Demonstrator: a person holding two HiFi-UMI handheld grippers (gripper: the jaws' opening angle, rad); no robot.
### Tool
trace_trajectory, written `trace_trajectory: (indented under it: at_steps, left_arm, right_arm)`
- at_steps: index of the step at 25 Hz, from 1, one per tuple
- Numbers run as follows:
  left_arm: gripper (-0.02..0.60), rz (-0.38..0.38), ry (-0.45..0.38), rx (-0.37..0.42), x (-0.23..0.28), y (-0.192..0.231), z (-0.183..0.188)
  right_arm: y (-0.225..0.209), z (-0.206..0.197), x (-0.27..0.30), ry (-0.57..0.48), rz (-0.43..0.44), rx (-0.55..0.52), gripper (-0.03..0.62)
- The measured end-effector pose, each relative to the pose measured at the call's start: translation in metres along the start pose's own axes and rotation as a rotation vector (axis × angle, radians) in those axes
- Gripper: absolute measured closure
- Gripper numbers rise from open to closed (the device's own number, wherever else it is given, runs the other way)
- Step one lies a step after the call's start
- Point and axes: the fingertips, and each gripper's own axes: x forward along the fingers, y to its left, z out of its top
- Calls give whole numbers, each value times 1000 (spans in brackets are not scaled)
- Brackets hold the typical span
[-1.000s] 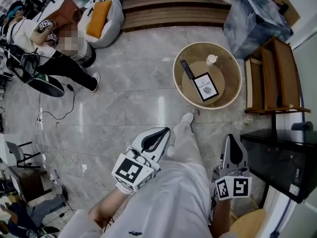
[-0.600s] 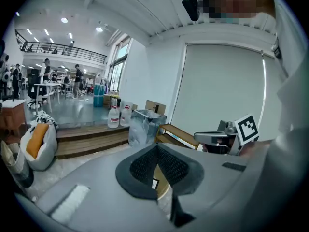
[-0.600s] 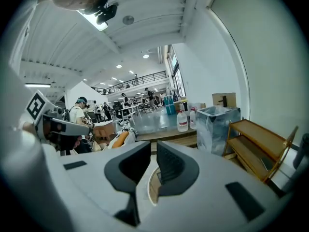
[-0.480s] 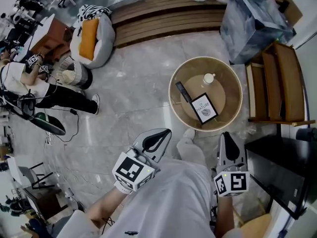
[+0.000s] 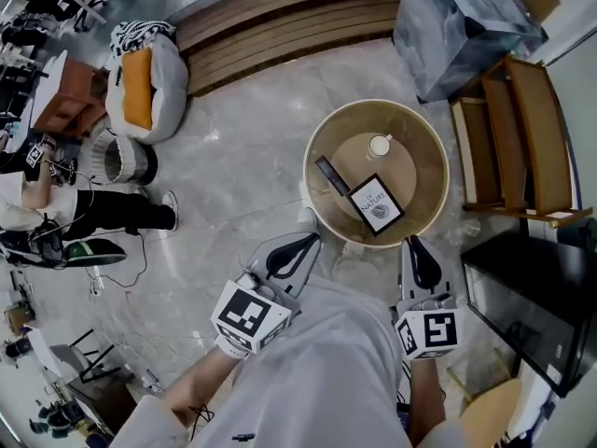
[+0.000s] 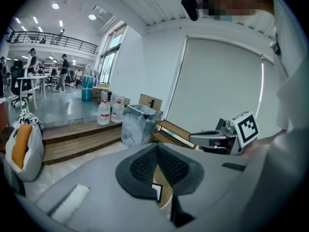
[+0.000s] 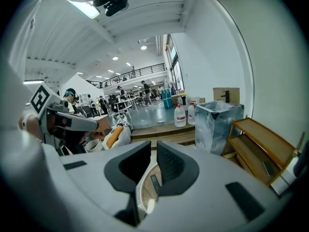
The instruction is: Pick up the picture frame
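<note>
Both grippers now sit closer to the round wooden surface [image 5: 312, 147] than a second ago, and you hold them just short of its near rim. Your left gripper [image 5: 300, 246] has its jaws together on nothing; your right gripper [image 5: 418, 250] is likewise closed and empty. The picture frame [image 5: 376, 204] sits on the surface, just beside a black remote [image 5: 331, 175] and near a white cup [image 5: 380, 145], untouched.
</note>
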Motion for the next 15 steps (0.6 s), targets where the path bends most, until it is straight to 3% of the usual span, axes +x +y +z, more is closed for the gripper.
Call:
trace_trajectory:
  at_steps: [5, 11, 15]
  left_arm:
    - [584, -80, 15, 3, 29, 6, 8]
    - [585, -119, 64, -8, 62, 13, -9]
    - [584, -142, 104, -44, 96, 15, -30]
  right_arm:
    - [-13, 0, 19, 18, -44, 23, 586]
    - [-32, -17, 43, 56, -73, 9, 585]
    - [-47, -36, 69, 101, -32, -1, 507]
